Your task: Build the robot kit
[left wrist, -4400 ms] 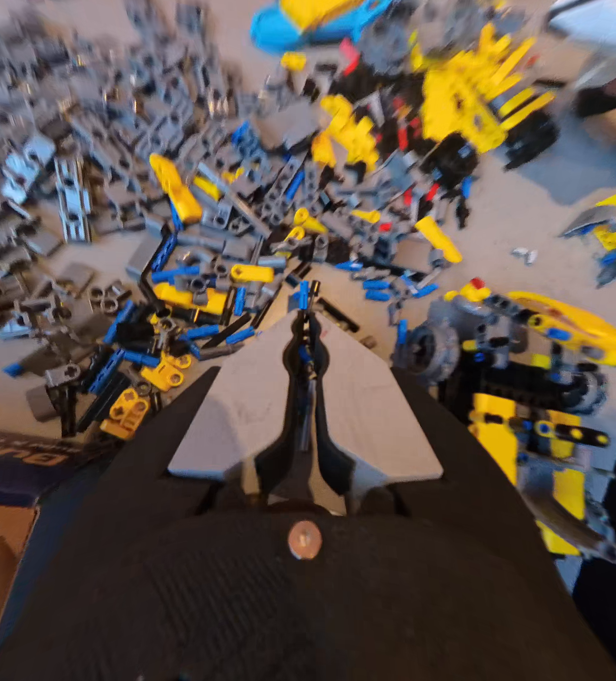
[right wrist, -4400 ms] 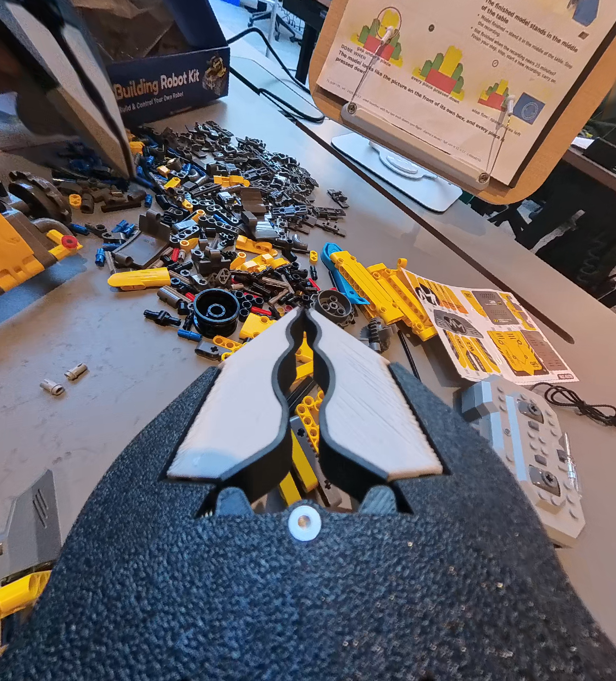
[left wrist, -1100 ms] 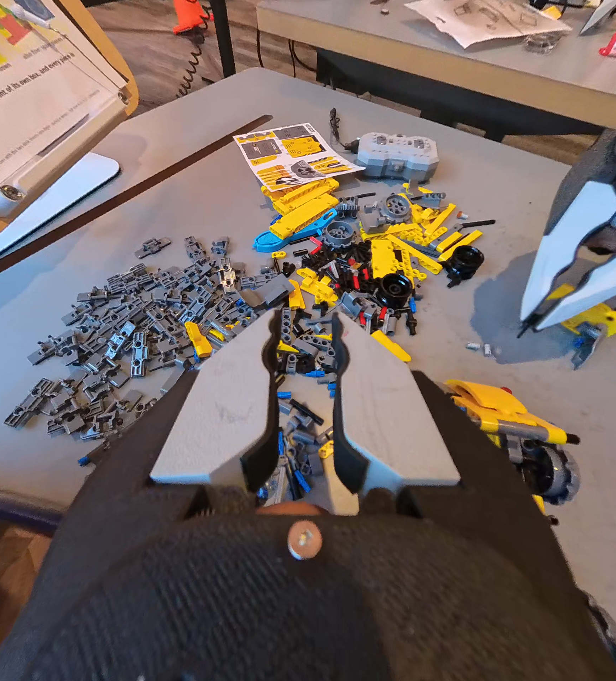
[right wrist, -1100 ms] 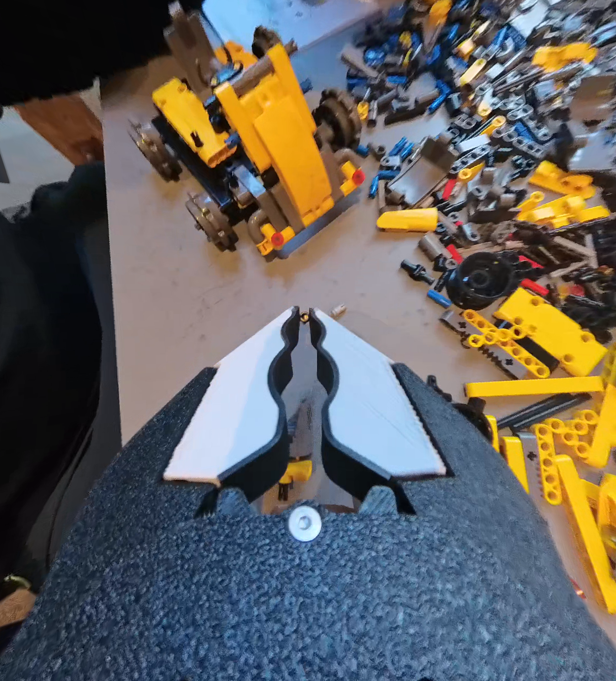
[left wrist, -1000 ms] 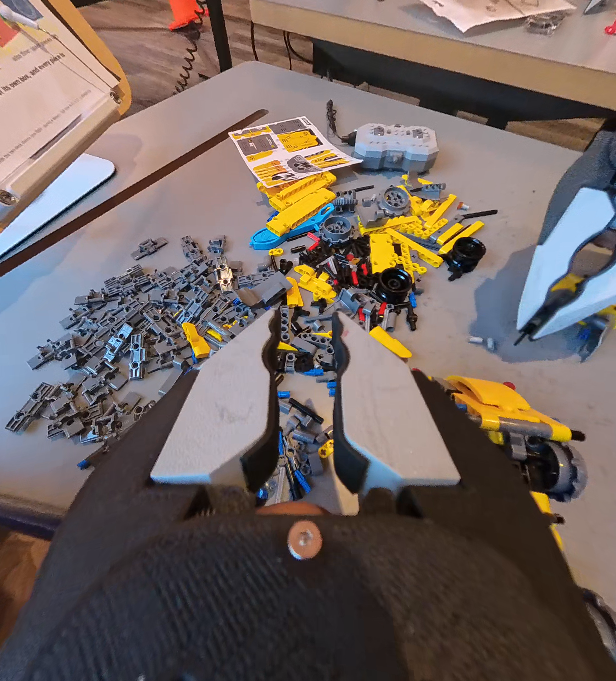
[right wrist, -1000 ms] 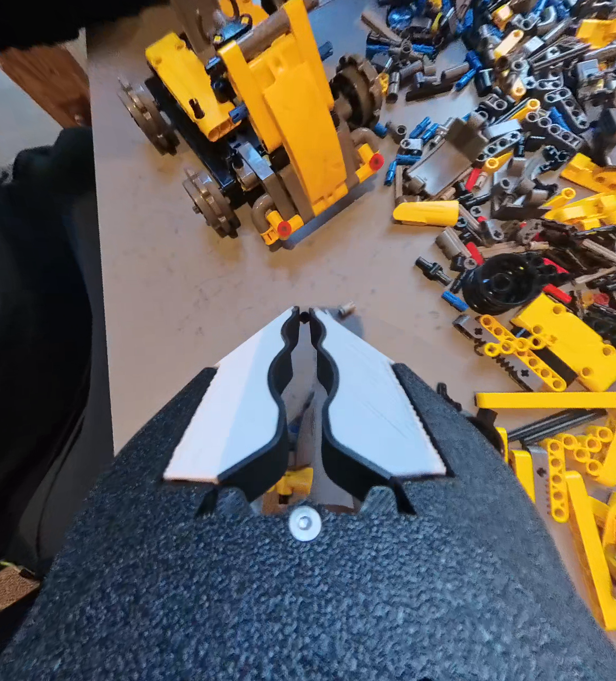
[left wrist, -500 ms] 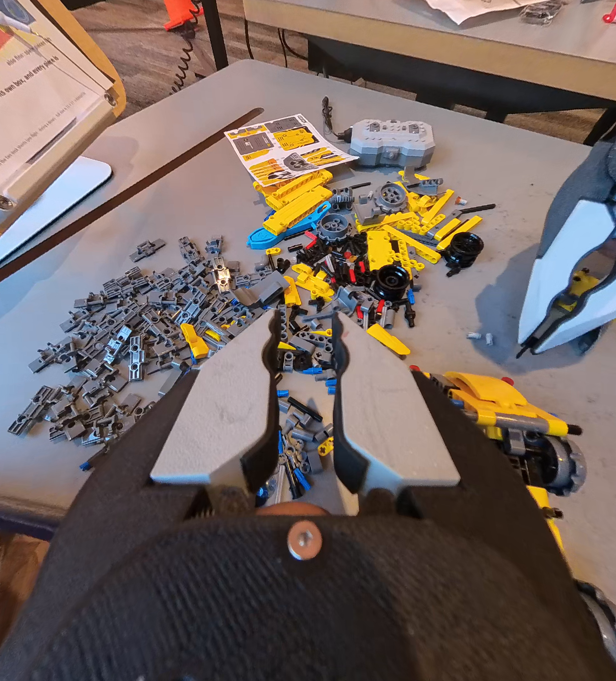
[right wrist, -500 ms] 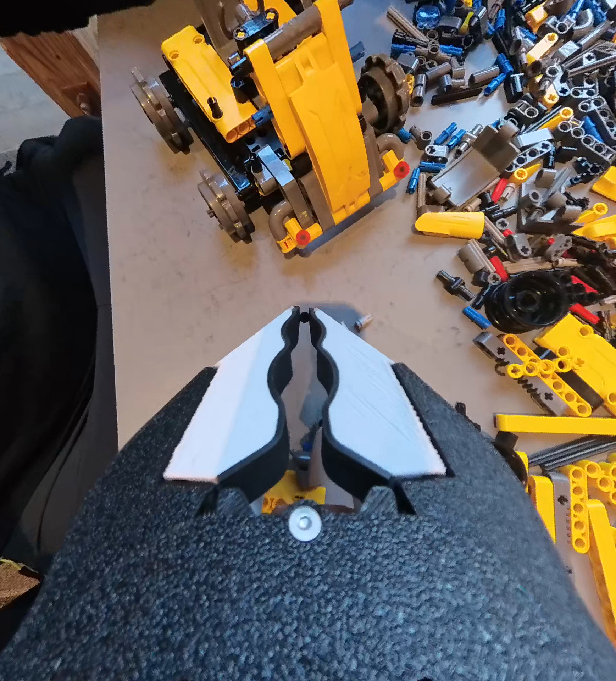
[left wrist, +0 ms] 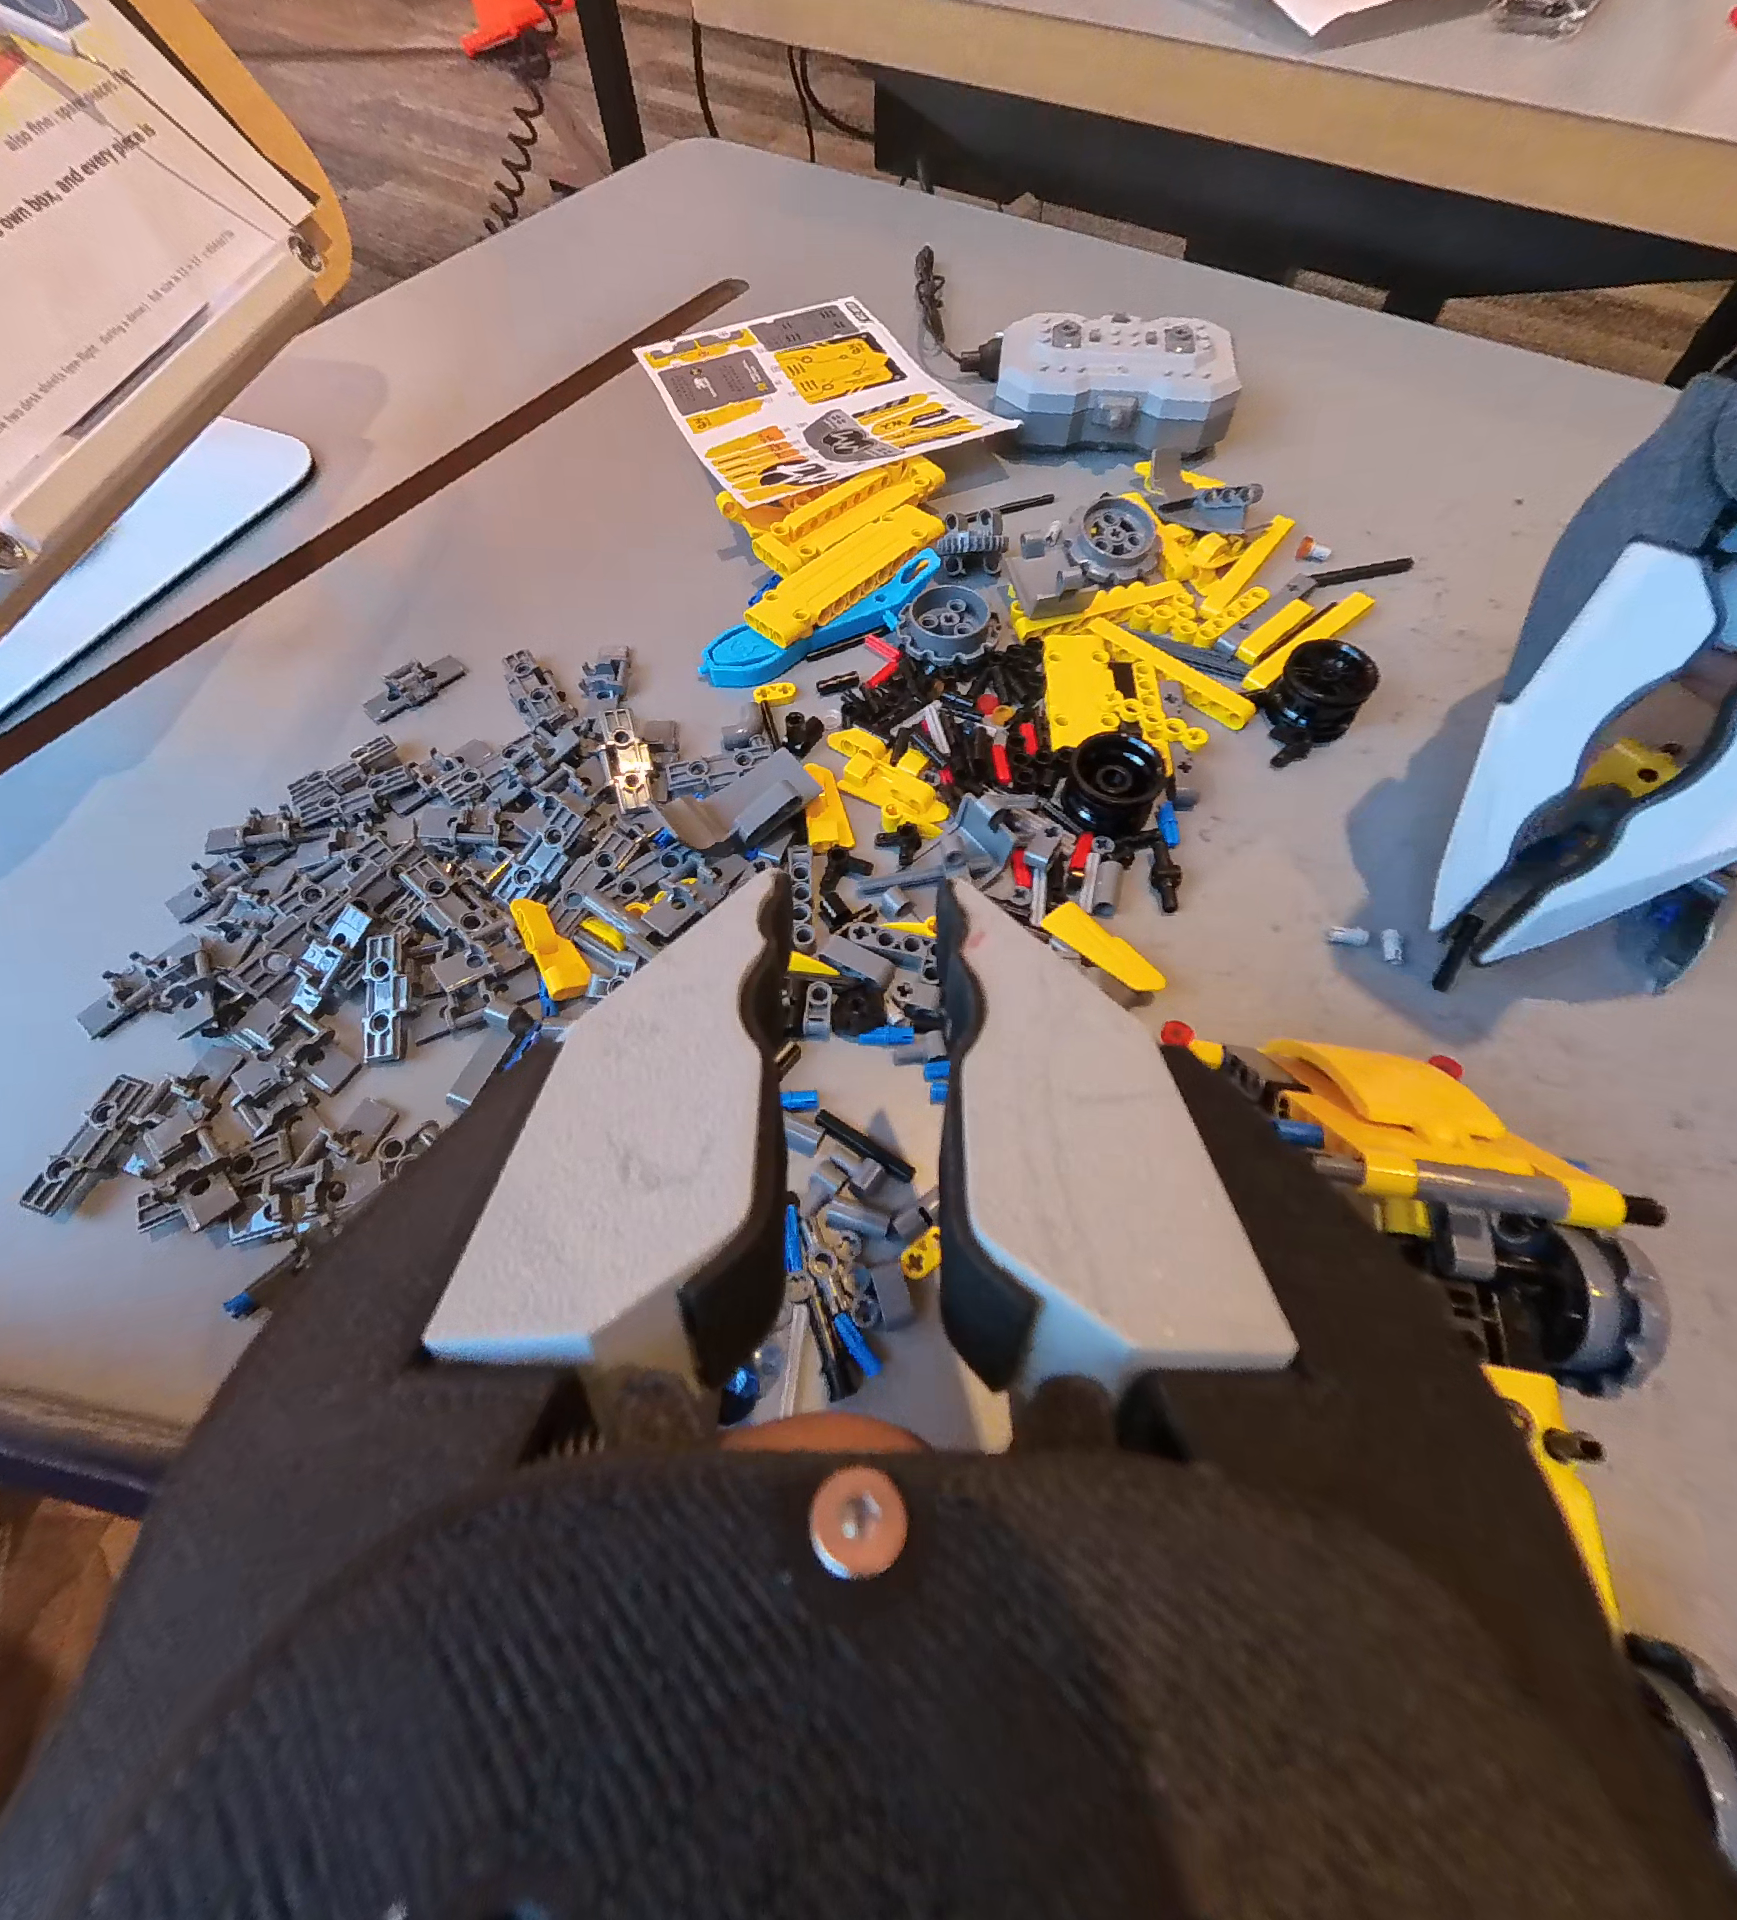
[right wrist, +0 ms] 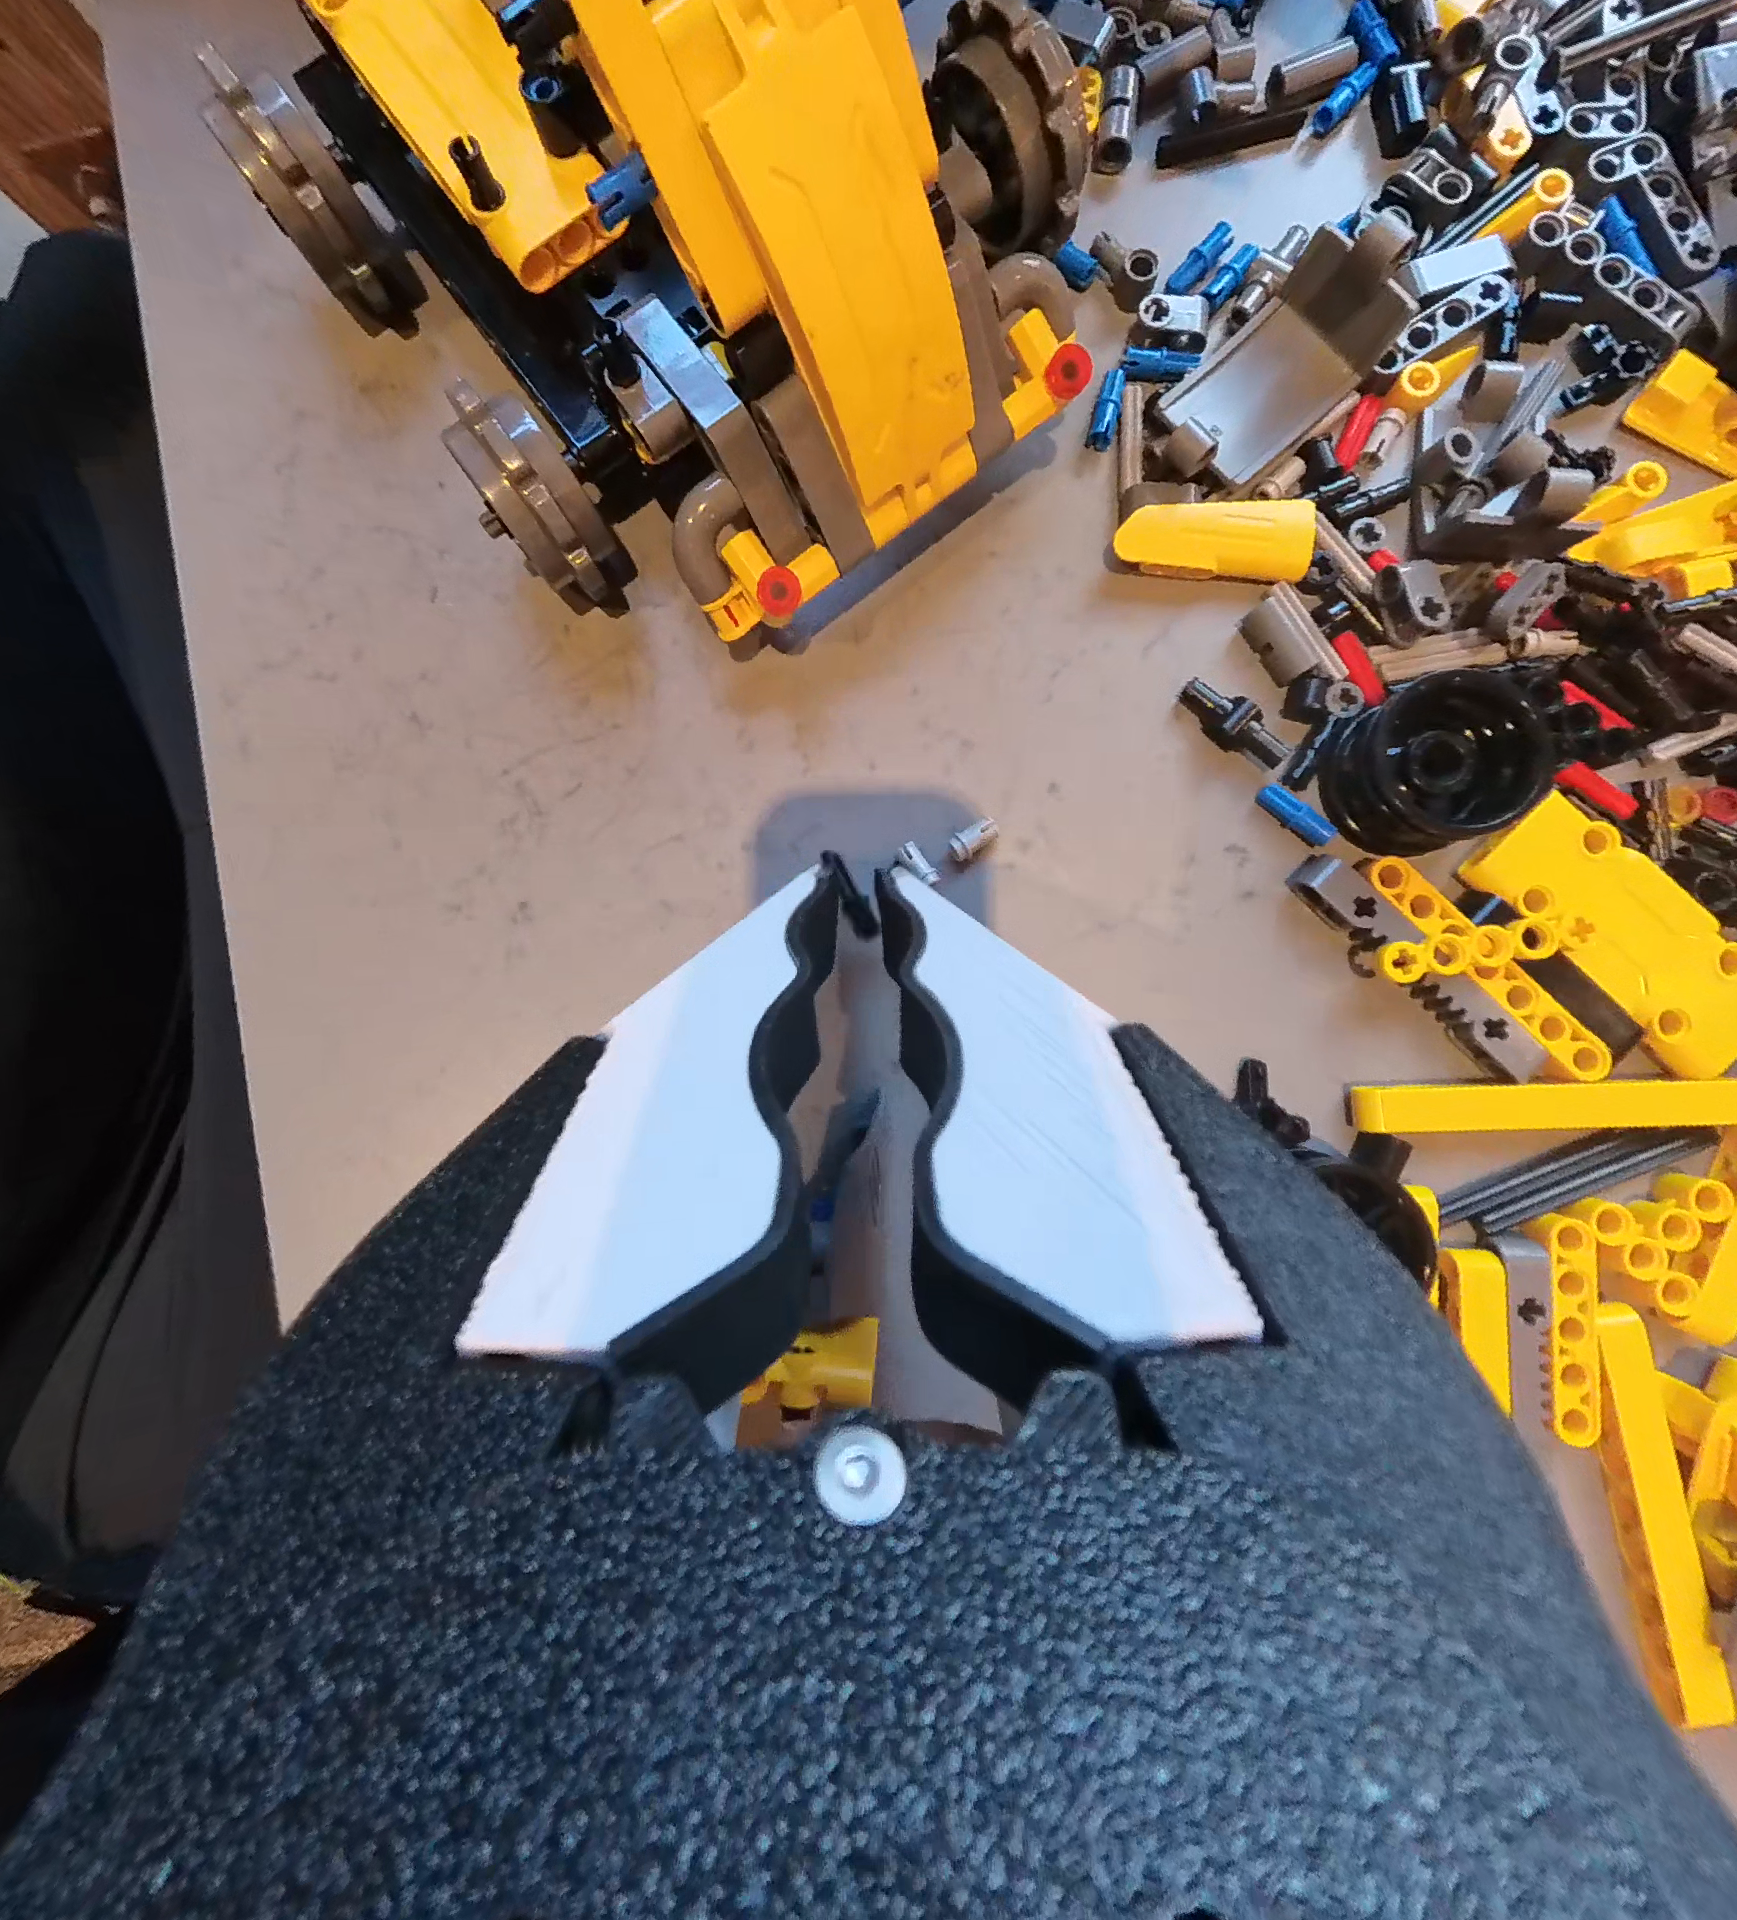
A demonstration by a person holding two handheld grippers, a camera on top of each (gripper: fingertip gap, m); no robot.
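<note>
My right gripper (right wrist: 856,885) is shut on a small black pin (right wrist: 848,896) that sticks out past its tips. It hangs low over bare table beside two small grey pins (right wrist: 947,847) and in front of a partly built yellow vehicle (right wrist: 739,260). In the left wrist view, the right gripper (left wrist: 1461,951) is at the right with the black pin (left wrist: 1444,971) at its tips. My left gripper (left wrist: 859,904) is open and empty. It hovers above the loose pieces, with the vehicle (left wrist: 1415,1153) to its right.
A pile of grey pieces (left wrist: 324,935) lies left and yellow beams and black wheels (left wrist: 1113,774) lie in the middle. A sticker sheet (left wrist: 822,395) and grey battery box (left wrist: 1113,384) lie behind. A sheet stand (left wrist: 64,260) is far left. The table edge (right wrist: 168,520) borders dark clothing. Tip to tip, the grippers are about 20 cm apart.
Since 4.4 s ago my left gripper has opened and lifted back from the pile. My right gripper has moved from the pile to near the vehicle and has sunk lower over the last second.
</note>
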